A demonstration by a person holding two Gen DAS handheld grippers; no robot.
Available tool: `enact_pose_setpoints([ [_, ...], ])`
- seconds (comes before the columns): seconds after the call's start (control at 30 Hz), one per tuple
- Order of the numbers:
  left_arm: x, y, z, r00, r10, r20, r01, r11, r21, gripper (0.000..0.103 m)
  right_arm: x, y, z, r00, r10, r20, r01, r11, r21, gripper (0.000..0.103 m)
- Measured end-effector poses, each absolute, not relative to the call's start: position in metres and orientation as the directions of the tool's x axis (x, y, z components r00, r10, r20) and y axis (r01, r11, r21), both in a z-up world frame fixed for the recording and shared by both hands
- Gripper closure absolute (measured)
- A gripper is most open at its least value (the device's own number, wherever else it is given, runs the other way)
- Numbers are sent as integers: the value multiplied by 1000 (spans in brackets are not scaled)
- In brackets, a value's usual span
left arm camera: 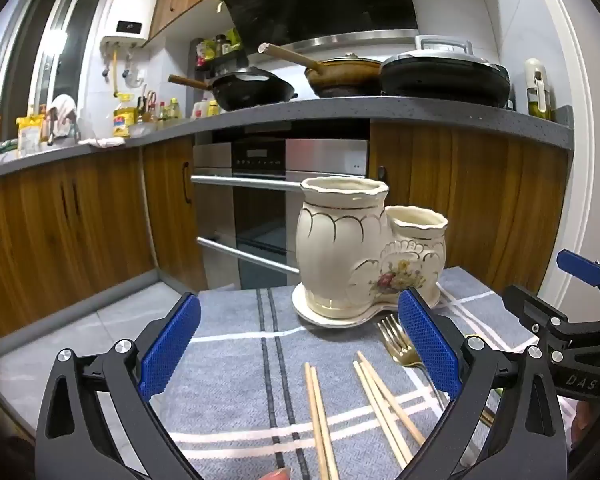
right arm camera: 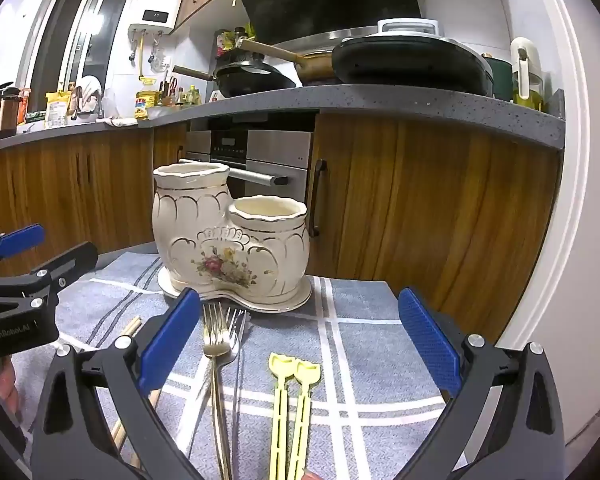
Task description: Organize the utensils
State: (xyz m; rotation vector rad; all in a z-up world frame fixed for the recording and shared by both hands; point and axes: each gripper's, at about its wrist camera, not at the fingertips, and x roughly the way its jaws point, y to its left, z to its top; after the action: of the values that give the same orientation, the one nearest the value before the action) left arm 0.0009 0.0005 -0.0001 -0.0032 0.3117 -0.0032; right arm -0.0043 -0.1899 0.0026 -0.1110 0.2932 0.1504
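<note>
A cream ceramic two-pot utensil holder (left arm camera: 364,252) (right arm camera: 228,236) stands on a grey checked cloth (left arm camera: 236,360) (right arm camera: 364,344). Wooden chopsticks (left arm camera: 320,420) (right arm camera: 130,328) lie in front of it. Two forks (right arm camera: 220,344) (left arm camera: 400,344) lie side by side, gold and silver. Two yellow plastic utensils (right arm camera: 292,400) lie to their right. My left gripper (left arm camera: 300,344) is open above the chopsticks. My right gripper (right arm camera: 300,340) is open above the forks and yellow utensils. Each gripper shows at the edge of the other's view.
Beyond the cloth's far edge are wooden cabinets (left arm camera: 80,220) and a steel oven (left arm camera: 268,184). The counter (left arm camera: 340,108) above carries pans and bottles. A white wall (right arm camera: 572,240) is at the right.
</note>
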Motion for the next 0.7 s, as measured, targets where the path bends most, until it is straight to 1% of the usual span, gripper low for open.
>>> enact_pose_setpoints([
  [0.7,0,0,0,956,-1,-294,3,1000,7,5,-4,-188,2,946,124,-299,-158,983,-91,5],
])
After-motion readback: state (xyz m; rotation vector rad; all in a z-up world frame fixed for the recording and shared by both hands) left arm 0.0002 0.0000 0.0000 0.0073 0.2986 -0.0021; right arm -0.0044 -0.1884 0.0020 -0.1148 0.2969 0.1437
